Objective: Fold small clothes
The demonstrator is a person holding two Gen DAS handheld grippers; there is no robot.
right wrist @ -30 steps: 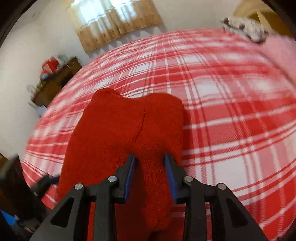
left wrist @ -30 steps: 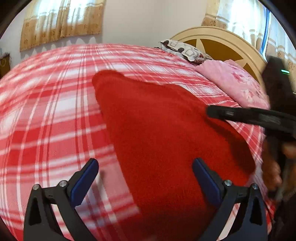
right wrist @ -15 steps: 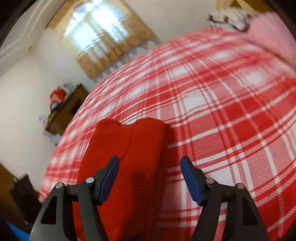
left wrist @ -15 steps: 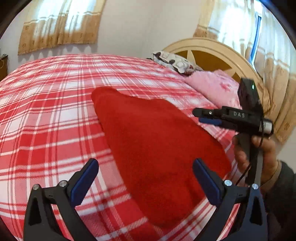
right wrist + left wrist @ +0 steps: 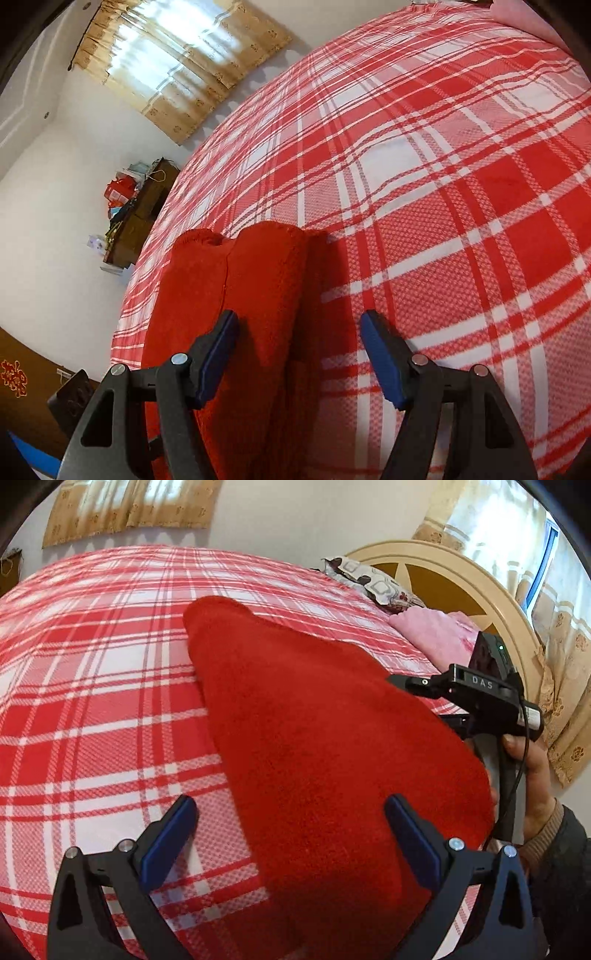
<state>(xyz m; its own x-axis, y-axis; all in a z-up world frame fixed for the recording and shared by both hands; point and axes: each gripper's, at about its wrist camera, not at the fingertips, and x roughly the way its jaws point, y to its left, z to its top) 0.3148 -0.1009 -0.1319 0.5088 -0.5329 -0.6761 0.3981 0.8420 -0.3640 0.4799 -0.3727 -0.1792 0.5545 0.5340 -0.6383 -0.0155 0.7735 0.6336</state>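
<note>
The left gripper point(image 5: 288, 834) is held wide open with nothing between its blue-padded fingers point(image 5: 168, 840); its right finger is seen over the garment point(image 5: 325, 738), its left finger over the bedspread point(image 5: 92, 701). Whether either pad touches fabric cannot be told. The garment, a fuzzy red knit, is laid flat ahead of this gripper, broad at the near end and tapering to a rounded tip farther off. Just right of it, the right gripper point(image 5: 406, 681), black and marked DAS, is seen in a hand point(image 5: 532, 775).

In the right wrist view, the right gripper point(image 5: 299, 354) is likewise spread wide and empty, its left finger over the garment point(image 5: 258, 295), where a seam and two rounded lobes are shown at the far end, and its right finger over the woven red-and-white plaid bedspread point(image 5: 443, 184).

Farther beyond the left gripper, a pink cloth point(image 5: 432, 635), a patterned pillow point(image 5: 369, 583) and a curved cream headboard point(image 5: 461, 576) are seen, then tan curtains point(image 5: 129, 509)
</note>
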